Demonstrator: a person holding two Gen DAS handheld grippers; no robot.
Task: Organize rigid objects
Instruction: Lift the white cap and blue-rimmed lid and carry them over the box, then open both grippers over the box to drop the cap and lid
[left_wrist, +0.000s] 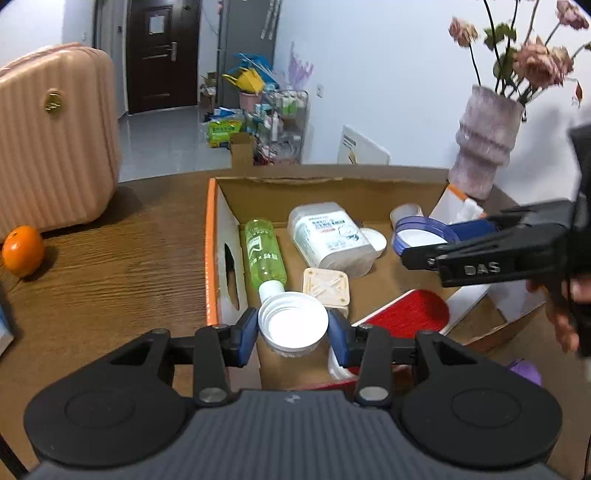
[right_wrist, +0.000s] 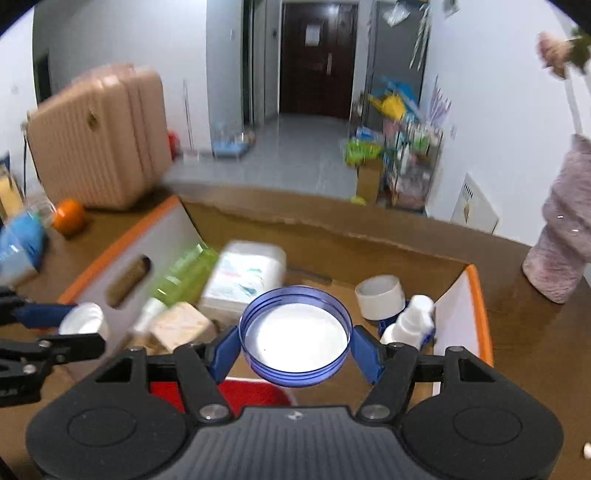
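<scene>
My left gripper (left_wrist: 292, 326) is shut on a white screw lid (left_wrist: 291, 321) and holds it over the near left corner of an open cardboard box (left_wrist: 325, 184). My right gripper (right_wrist: 295, 341) is shut on a blue-rimmed lid (right_wrist: 295, 334) and holds it over the box's right half (right_wrist: 476, 295); it also shows in the left wrist view (left_wrist: 417, 236). In the box lie a green bottle (left_wrist: 264, 251), a white wipes tub (left_wrist: 332, 236), a beige square container (left_wrist: 325, 286), a red brush-like item (left_wrist: 410, 312), a white cup (right_wrist: 380, 295) and a small white bottle (right_wrist: 410, 321).
The box stands on a brown wooden table (left_wrist: 110, 266). An orange (left_wrist: 22, 251) and a pink suitcase (left_wrist: 55, 140) are at the left. A mauve vase with dried flowers (left_wrist: 484, 147) stands behind the box's right corner. A purple object (left_wrist: 526, 371) lies at the right edge.
</scene>
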